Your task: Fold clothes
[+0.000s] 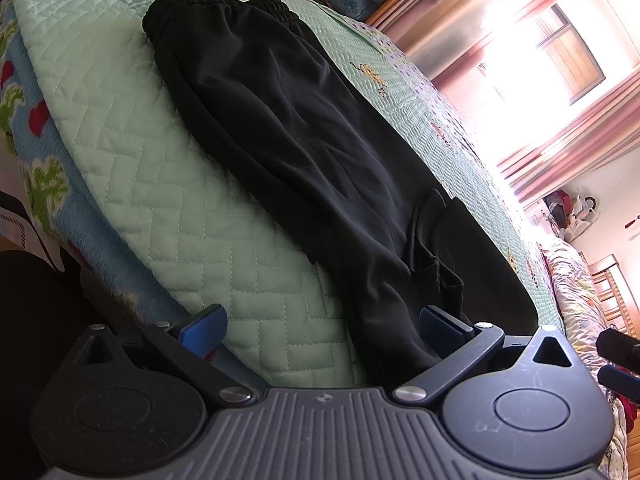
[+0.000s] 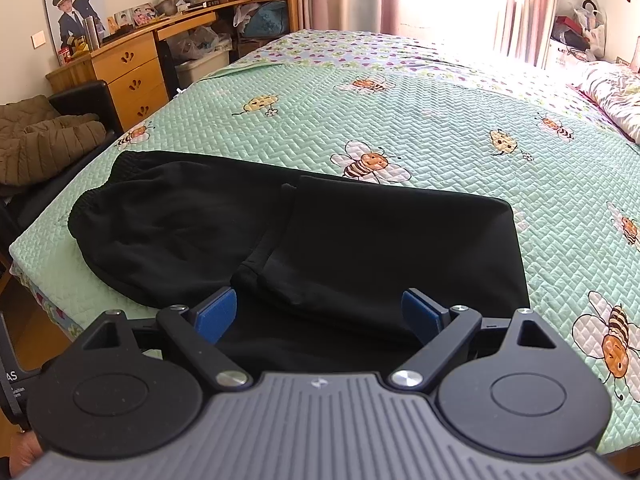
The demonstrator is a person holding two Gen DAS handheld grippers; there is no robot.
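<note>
In the lower part of both views, the left hand-held gripper (image 1: 323,328) and the right hand-held gripper (image 2: 319,314) stand released, blue pads wide apart, nothing clasped. Just beyond lie the black trousers (image 2: 280,232), folded on the green quilted bed (image 2: 440,120); their near edge is cut off behind the gripper bodies, and creases vanish in the dark cloth. The window (image 1: 532,52) at upper right is washed out.

Both wrist cameras look forward and downward, close over the near edge of the bed (image 2: 460,120). The left view is tilted. Both share the black trousers (image 1: 288,128) (image 2: 320,220).
</note>
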